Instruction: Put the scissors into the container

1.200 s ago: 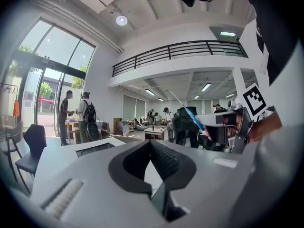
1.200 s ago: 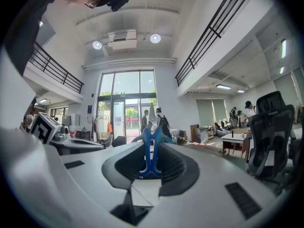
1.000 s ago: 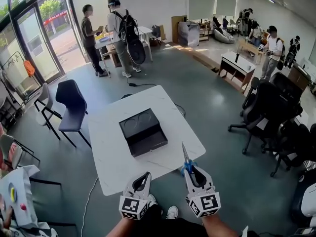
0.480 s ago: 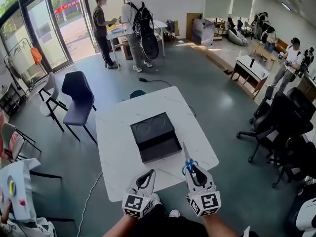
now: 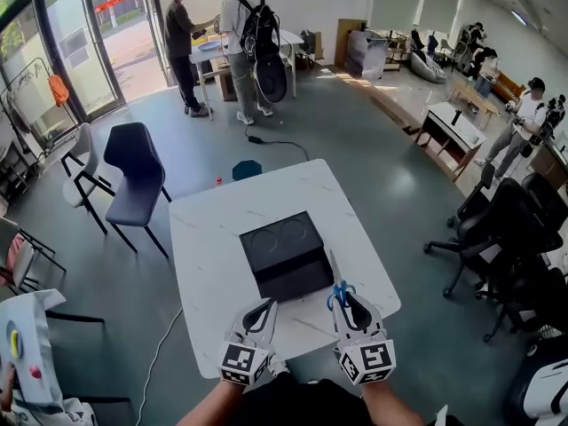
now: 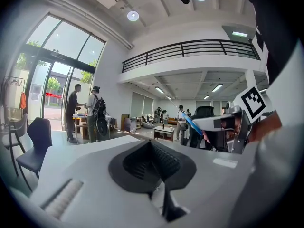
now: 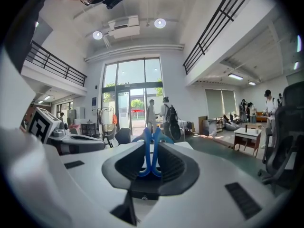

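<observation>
Nearest, the left gripper (image 5: 260, 311) hangs above the table's near edge with its ribbed black pads drawn together on nothing. Just to its right, the right gripper (image 5: 344, 302) is clamped on the blue plastic loop handles of the scissors (image 5: 336, 291). The thin metal blade points up and away, and its tip shows against the near right corner of the container (image 5: 266, 238). The container is a matte black rectangular box. Its near half is an open hollow, and its far half is a flat top with two round recesses. It sits mid-table on the white, faintly veined table (image 5: 213, 238), which has rounded corners and bare margins left and far. Grey floor lies open around the table, with a dark chair (image 5: 133, 171) off to the left and black office chairs (image 5: 506, 229) to the right. Farther back, people (image 5: 248, 34) stand by the glass doors. A second ago the scissors stood beside the table's right near edge and the container lay farther ahead; both grippers are closer to it now.
</observation>
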{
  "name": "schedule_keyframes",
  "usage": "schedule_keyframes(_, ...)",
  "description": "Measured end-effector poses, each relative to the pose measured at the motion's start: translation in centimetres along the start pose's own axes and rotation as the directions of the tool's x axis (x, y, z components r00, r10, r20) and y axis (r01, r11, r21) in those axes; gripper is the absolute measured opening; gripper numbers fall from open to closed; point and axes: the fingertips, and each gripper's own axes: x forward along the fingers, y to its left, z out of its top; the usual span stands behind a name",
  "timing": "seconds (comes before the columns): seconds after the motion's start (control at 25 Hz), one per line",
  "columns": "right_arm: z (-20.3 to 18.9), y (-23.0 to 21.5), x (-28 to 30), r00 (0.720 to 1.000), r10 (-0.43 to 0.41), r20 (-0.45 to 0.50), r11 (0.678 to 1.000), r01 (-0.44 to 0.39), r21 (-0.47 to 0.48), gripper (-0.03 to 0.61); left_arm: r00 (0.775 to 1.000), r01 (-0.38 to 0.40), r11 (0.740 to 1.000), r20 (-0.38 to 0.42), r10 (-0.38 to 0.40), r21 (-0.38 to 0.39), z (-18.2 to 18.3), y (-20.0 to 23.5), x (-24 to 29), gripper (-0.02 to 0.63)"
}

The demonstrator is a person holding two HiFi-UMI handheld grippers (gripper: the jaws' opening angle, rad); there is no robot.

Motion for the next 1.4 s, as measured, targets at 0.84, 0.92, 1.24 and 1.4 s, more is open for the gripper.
schedule_keyframes(0.84,-4.2,-1.0,6.3,0.973,0.144,-0.179,0.988,-0.151,-0.026,0.092,0.992,-0.105,0.994,-0.078,0.103,-0.031,-3.1,4.4,2.2,0.008)
schedule_keyframes(0.92,-4.7,-1.1,7.1,0.965,0.167,-0.204,0.983,-0.179,-0.044,0.092,0.989,-0.129,0.991,-0.079,0.126,-0.035,-3.0,4.9,2.4,0.008)
schedule_keyframes(1.24,-6.4,-1.3,9.6,0.904,0.315,-0.289,0.927,-0.359,-0.112,0.091,0.974,-0.202,0.978,-0.114,0.195,-0.054,-4.4,5.6,2.8,0.009)
schedule_keyframes(1.4,-8.2,-0.8,10.5,0.844,0.383,-0.375,0.878,-0.459,-0.136,0.092,0.967,-0.23,0.971,-0.123,0.221,-0.063,-4.2,5.9,2.8,0.009)
